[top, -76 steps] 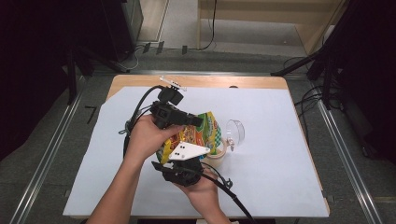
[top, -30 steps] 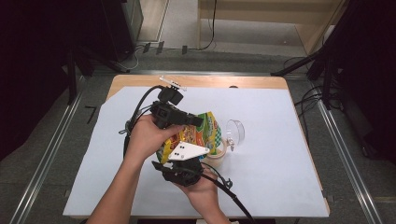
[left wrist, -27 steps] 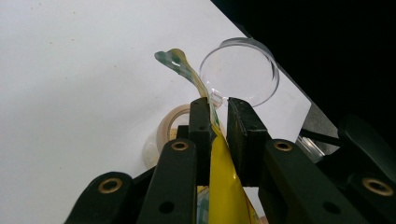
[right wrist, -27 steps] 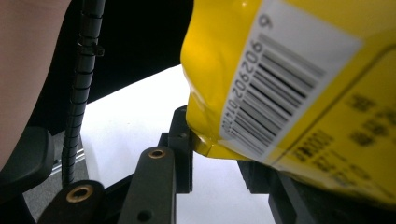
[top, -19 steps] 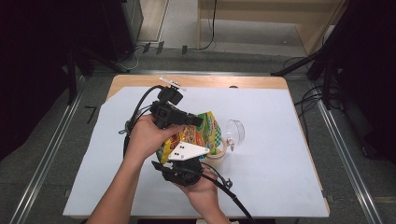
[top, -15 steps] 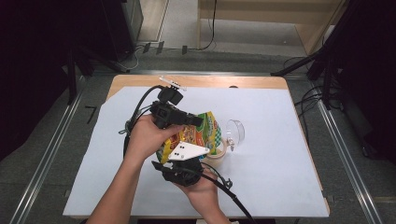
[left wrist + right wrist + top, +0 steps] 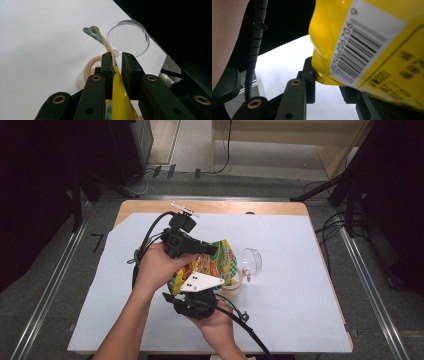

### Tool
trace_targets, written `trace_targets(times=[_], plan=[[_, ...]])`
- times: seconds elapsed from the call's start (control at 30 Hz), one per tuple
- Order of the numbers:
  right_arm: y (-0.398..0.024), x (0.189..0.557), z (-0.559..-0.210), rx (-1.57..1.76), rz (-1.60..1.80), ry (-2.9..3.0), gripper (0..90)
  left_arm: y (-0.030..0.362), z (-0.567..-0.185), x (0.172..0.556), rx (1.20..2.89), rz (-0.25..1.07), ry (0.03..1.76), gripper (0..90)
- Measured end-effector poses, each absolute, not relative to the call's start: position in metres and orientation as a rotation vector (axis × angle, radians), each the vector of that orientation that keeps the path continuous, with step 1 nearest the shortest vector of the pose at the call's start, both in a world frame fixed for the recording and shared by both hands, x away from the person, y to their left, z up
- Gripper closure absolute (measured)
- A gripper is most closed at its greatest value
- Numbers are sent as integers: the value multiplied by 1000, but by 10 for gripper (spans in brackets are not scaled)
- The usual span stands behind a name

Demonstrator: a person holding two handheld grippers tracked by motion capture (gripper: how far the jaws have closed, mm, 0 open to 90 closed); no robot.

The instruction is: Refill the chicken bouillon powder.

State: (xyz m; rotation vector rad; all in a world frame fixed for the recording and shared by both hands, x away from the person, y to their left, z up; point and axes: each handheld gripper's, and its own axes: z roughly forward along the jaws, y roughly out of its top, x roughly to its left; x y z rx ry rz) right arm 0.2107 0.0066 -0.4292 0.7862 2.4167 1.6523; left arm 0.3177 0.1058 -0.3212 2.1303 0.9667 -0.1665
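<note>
Left gripper jaws clamp the yellow printed snack pouch; right gripper jaws grip its near corner; clear glass jar just right of it on the desk.

1 overhead, 2 close cameras share the yellow bag.

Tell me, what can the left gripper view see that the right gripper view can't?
The left gripper view has the clear round lid, a tan container below it, and the left gripper pinching the thin edge of the yellow snack bag. The right gripper view has the bag's barcode label, a ribbed black cable and the right gripper closed on a bag corner. Both share the bag and the white table cover.
</note>
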Motion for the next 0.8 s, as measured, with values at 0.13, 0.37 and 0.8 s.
trace_targets(times=[0.13,0.37,0.8], plan=[[7,211,-429,786,1654,2416,709,106,-321,318,2130,-167,967,802],[6,210,-429,786,1653,2414,709,106,-320,317,2124,-165,961,802],[7,211,-429,790,1661,2408,710,105,-319,316,2130,-158,959,803]])
